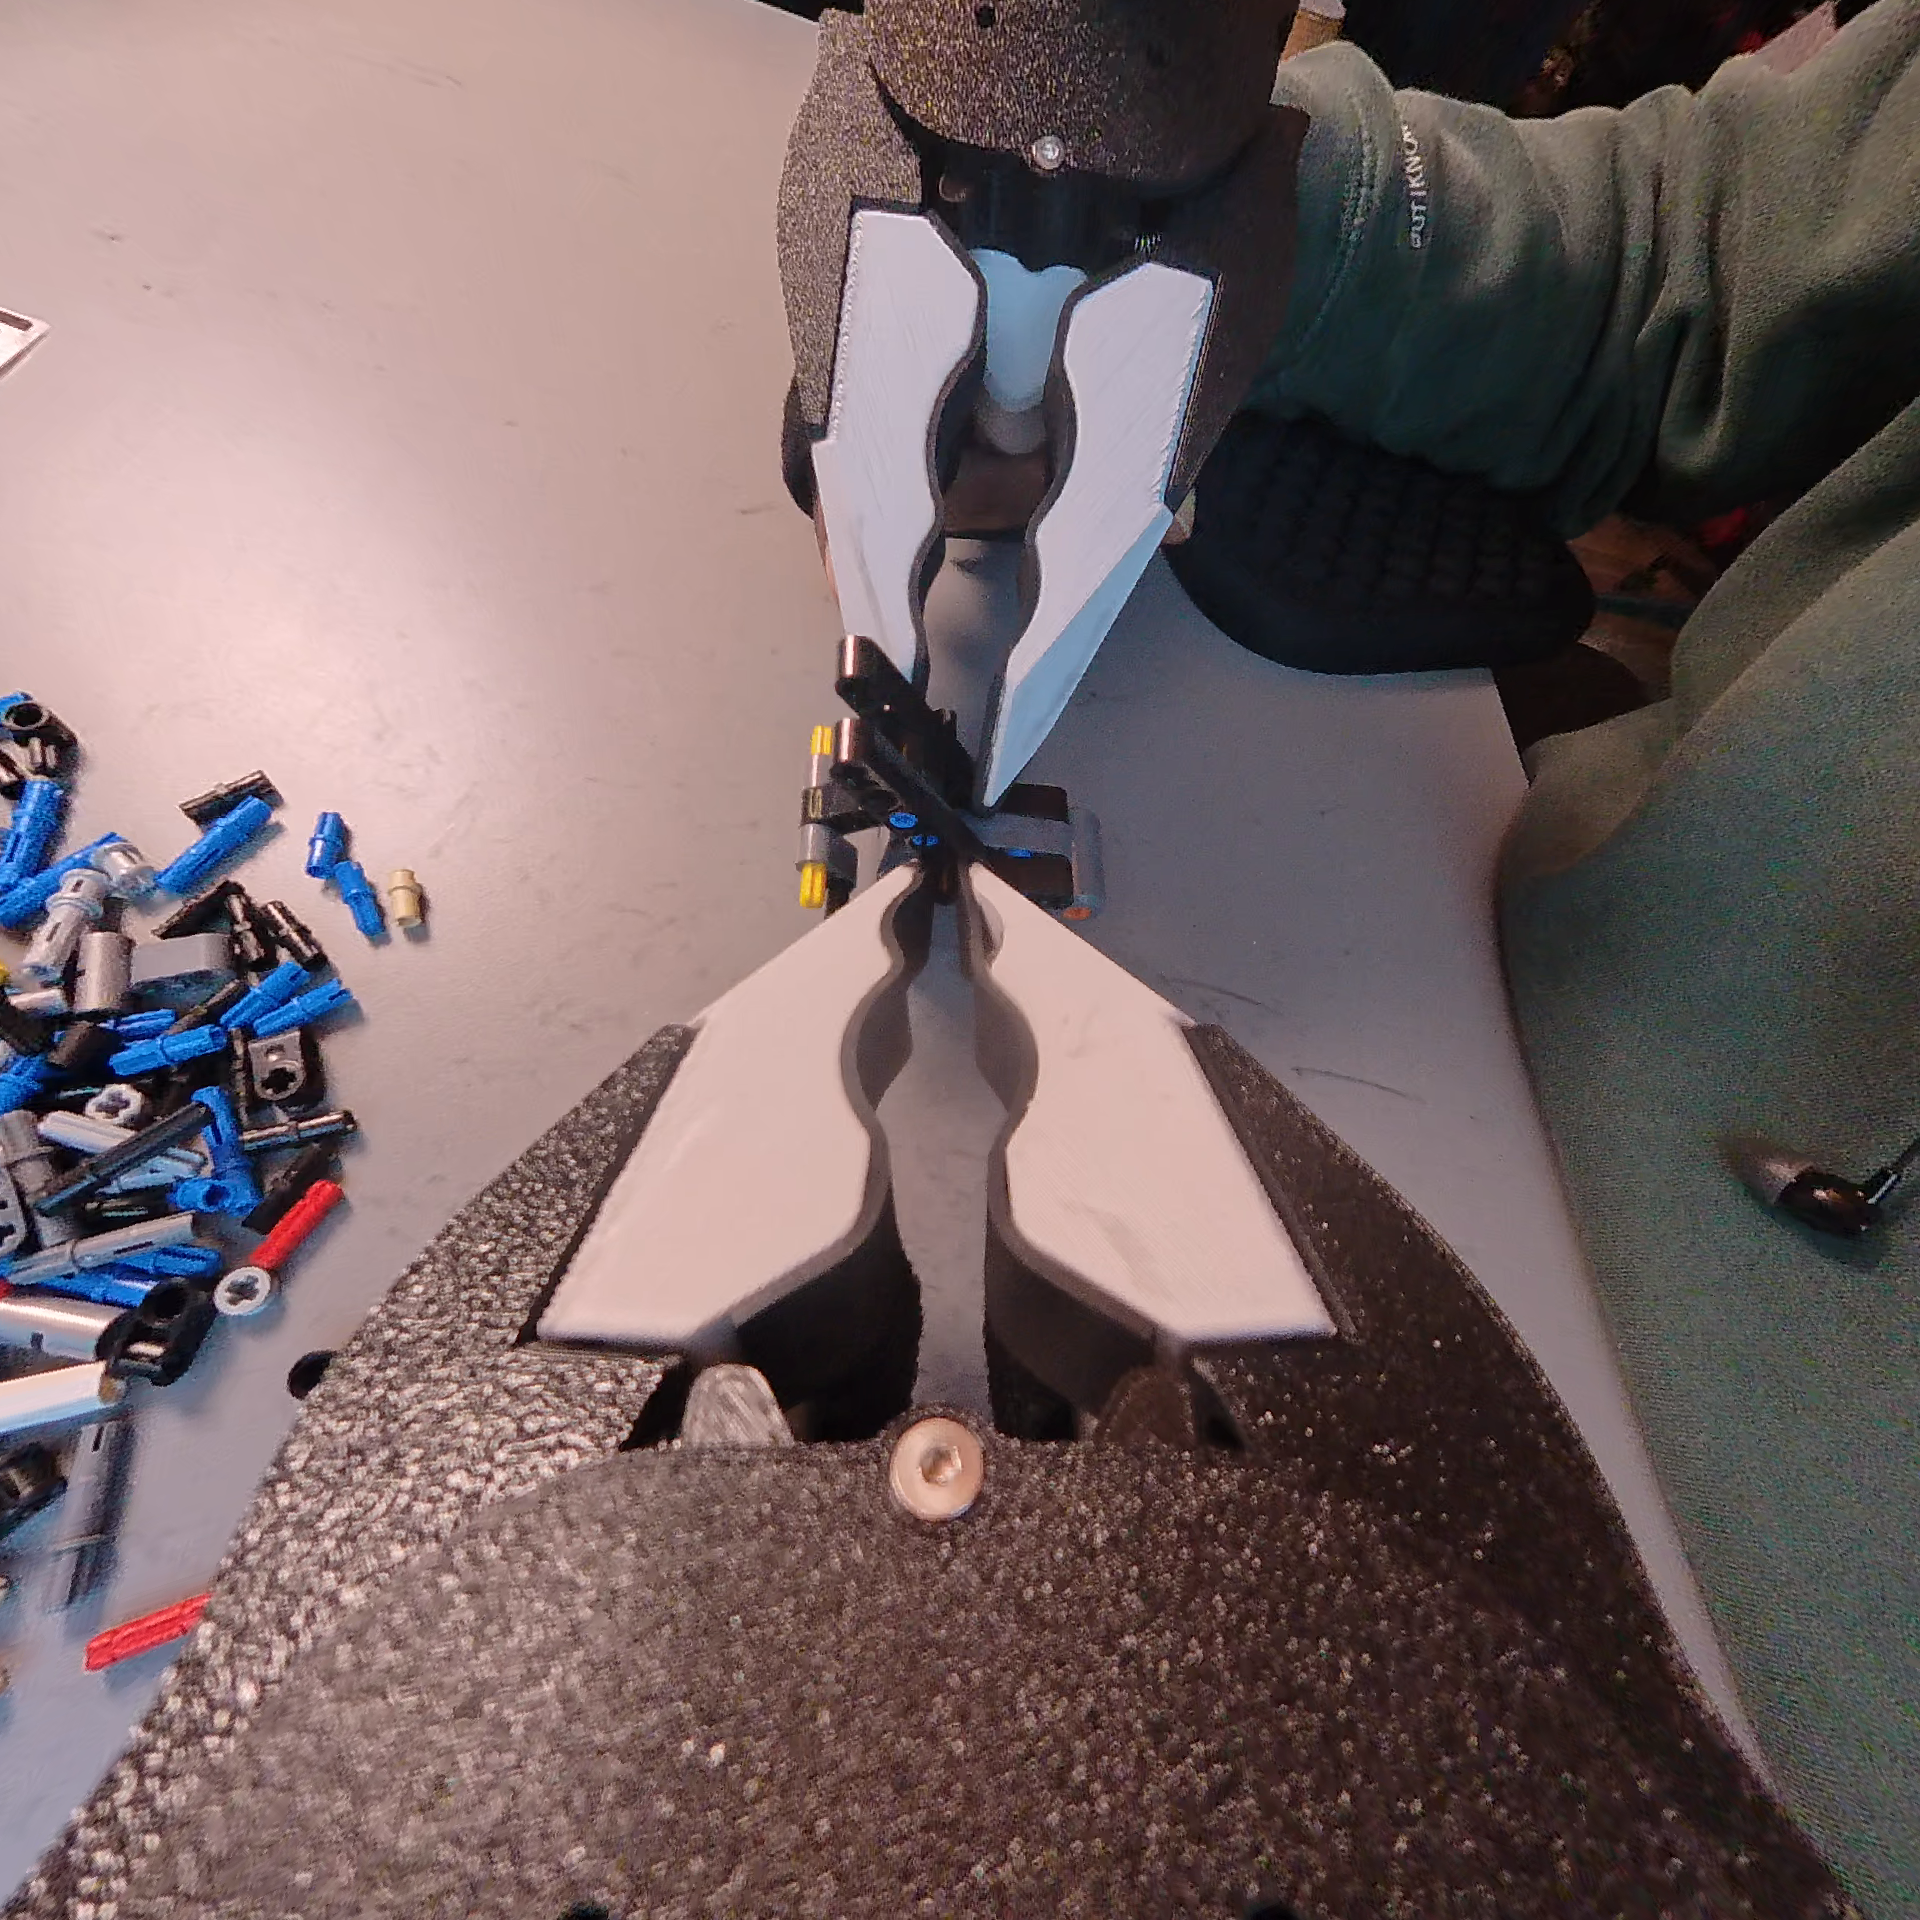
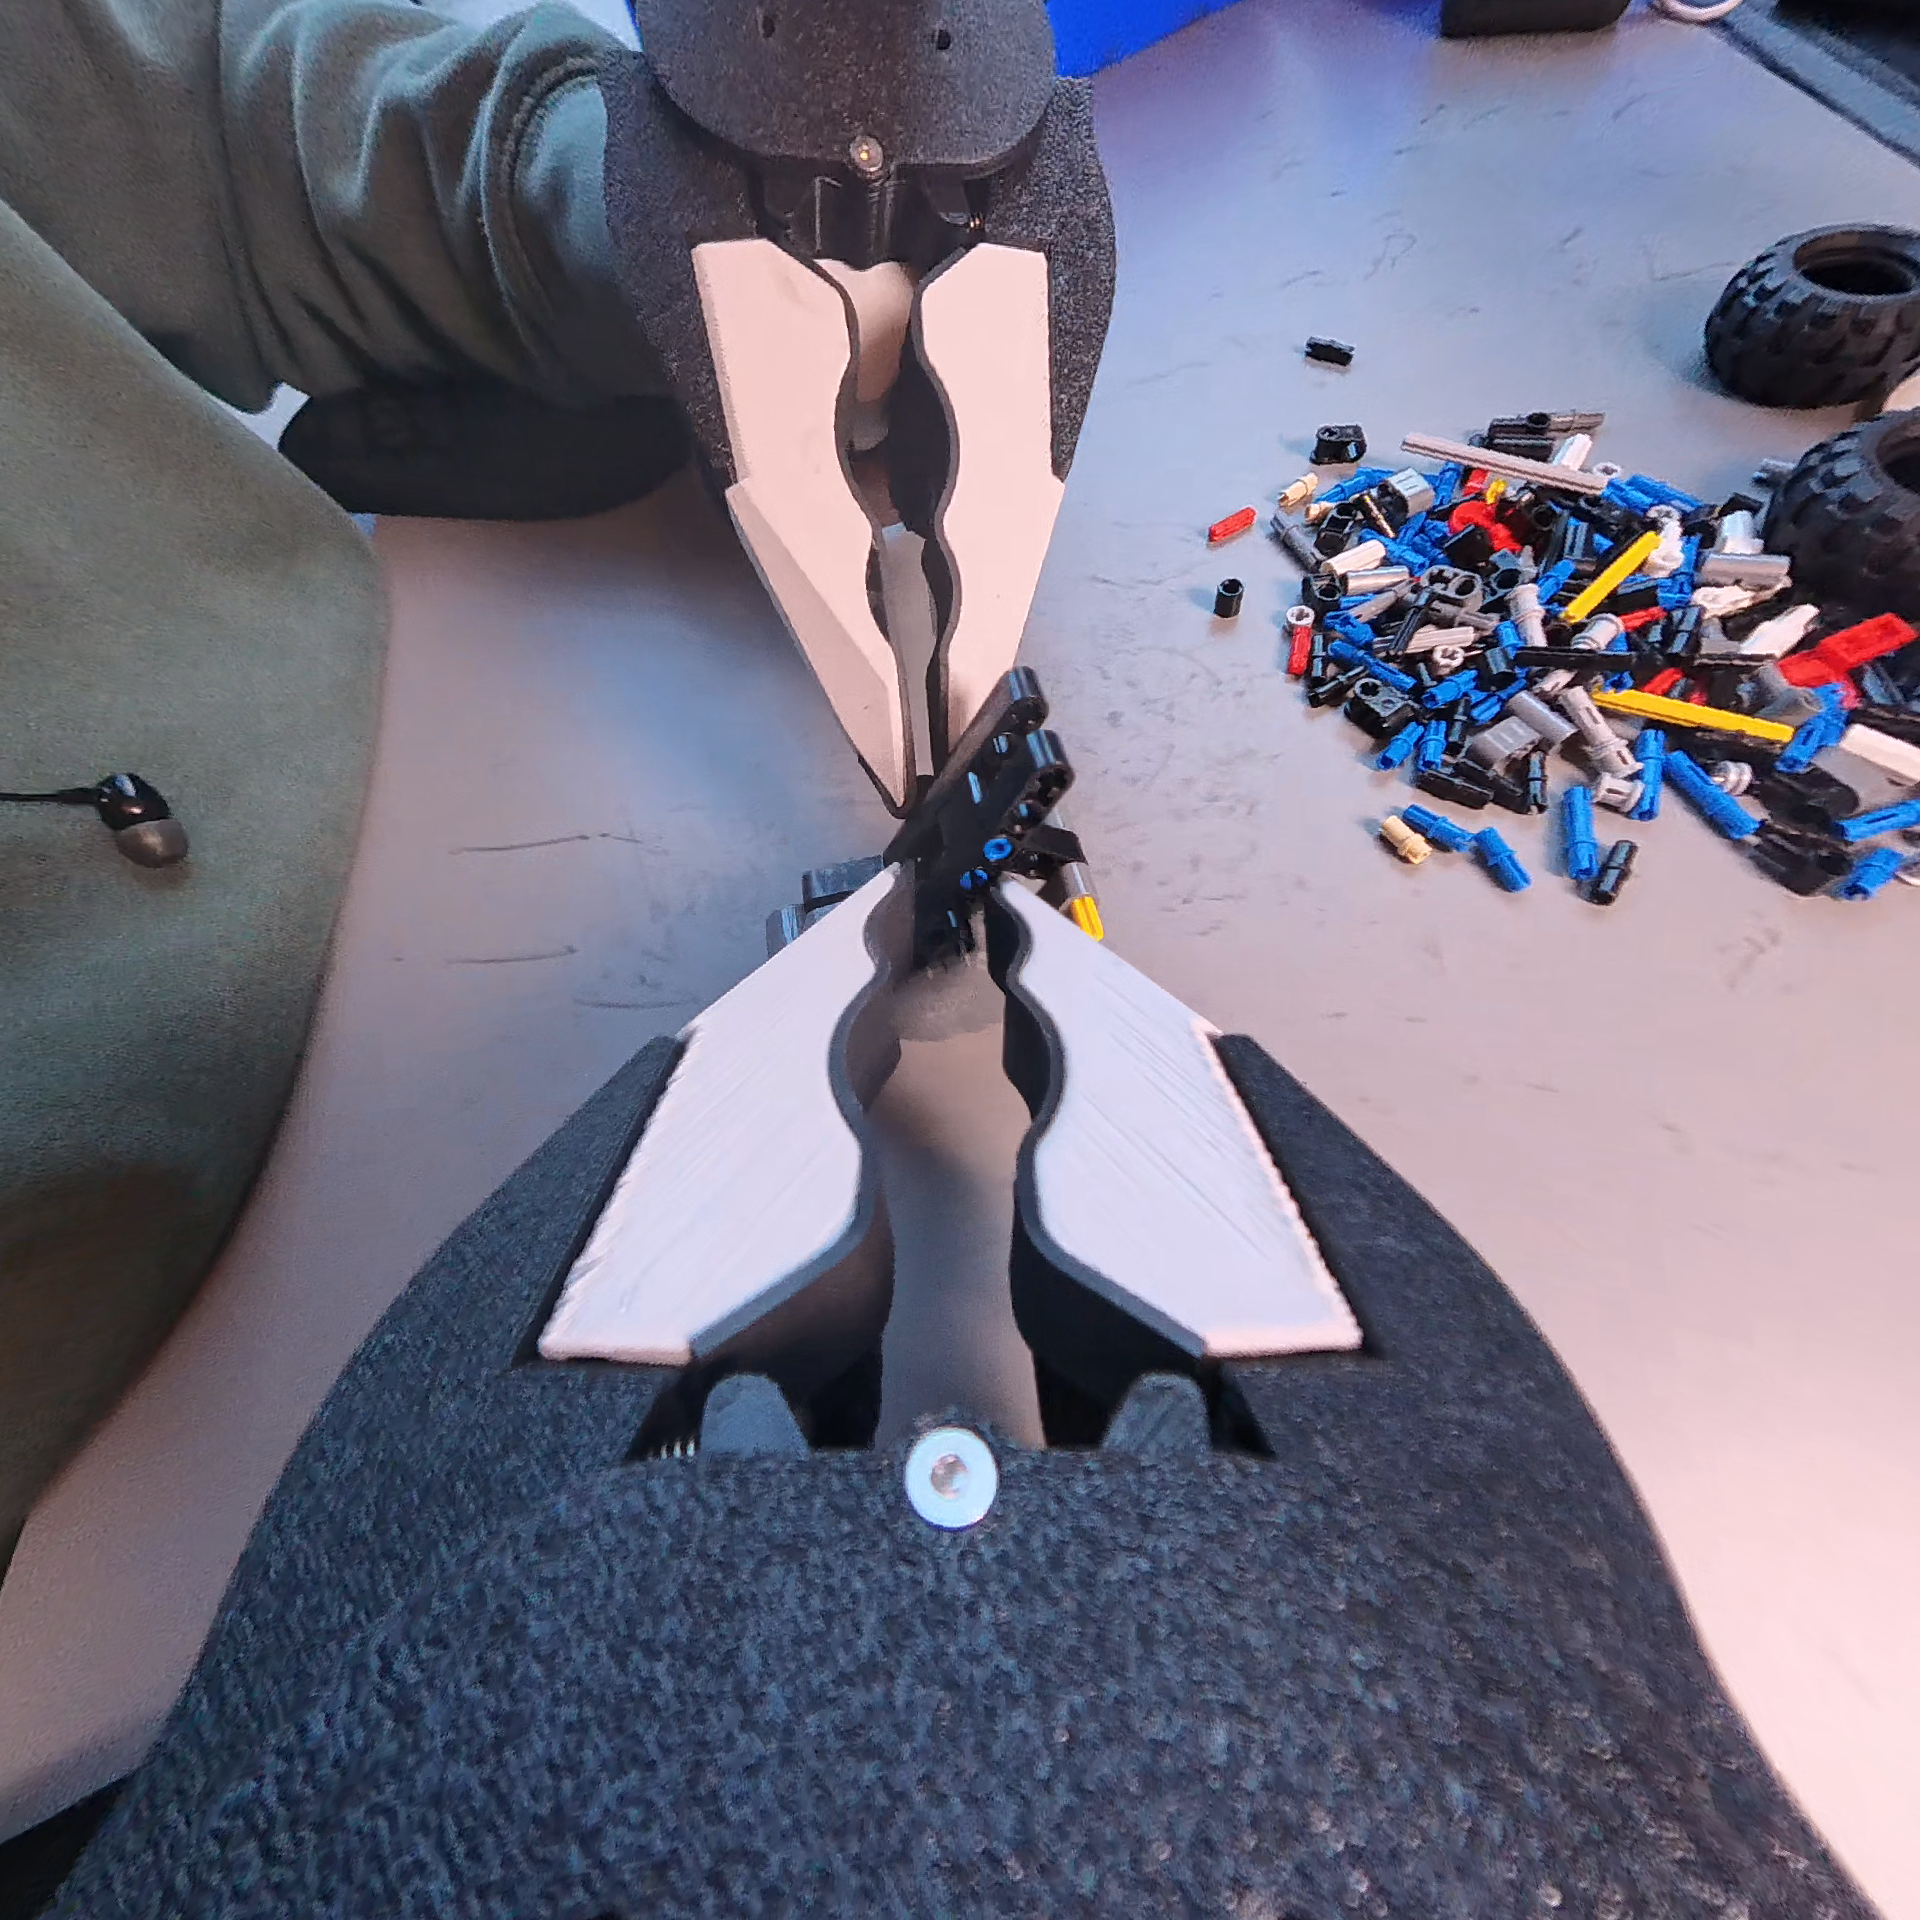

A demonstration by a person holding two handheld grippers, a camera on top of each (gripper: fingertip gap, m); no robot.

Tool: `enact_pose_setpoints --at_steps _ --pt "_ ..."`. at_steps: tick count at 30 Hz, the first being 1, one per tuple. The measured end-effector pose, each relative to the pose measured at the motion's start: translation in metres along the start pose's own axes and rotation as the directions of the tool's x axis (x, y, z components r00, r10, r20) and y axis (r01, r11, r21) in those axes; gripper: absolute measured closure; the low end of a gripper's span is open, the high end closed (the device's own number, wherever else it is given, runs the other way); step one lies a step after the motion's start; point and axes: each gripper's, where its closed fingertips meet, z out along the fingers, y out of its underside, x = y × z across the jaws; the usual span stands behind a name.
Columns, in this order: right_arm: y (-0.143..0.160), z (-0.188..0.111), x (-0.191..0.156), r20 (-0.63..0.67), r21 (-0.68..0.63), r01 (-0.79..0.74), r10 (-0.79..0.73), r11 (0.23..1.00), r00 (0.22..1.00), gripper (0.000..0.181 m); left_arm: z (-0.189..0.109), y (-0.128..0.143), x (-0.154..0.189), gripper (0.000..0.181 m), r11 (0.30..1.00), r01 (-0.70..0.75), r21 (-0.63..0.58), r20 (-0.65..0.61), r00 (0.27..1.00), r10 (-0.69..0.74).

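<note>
Above the grey table (image 1: 416, 416), the left gripper (image 1: 940, 883) and the right gripper (image 2: 951, 904) each pinched one black toy assembly (image 2: 987, 810), jaws nearly closed.

From my remote station I find only one piece of writing, a short line of small pale embroidered letters running up the cuff of the green sleeve (image 1: 1507, 239) in the left wrist view, which I leave untranscribed.
</note>
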Motion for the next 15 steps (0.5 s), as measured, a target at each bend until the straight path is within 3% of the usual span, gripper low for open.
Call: enact_pose_setpoints --at_steps 9,11,13,15 --pt "-0.003 -0.005 -0.009 0.121 0.043 -0.110 0.104 0.993 0.987 0.176 -0.005 0.000 0.004 0.178 0.998 0.061 -0.006 -0.049 0.997 -0.061" --pt "0.002 -0.021 0.004 0.089 0.065 -0.153 0.147 0.986 0.985 0.176 -0.018 0.018 -0.015 0.178 0.995 0.080 -0.056 0.035 0.996 -0.078" --pt "0.008 -0.033 0.007 0.098 0.092 -0.216 0.207 0.972 0.973 0.176 -0.031 0.017 -0.014 0.178 0.985 0.174 0.006 -0.018 0.985 -0.174" --pt "0.008 -0.031 0.003 0.088 0.088 -0.187 0.179 0.978 0.980 0.176 -0.029 0.014 -0.010 0.178 0.989 0.146 0.003 -0.016 0.989 -0.146"
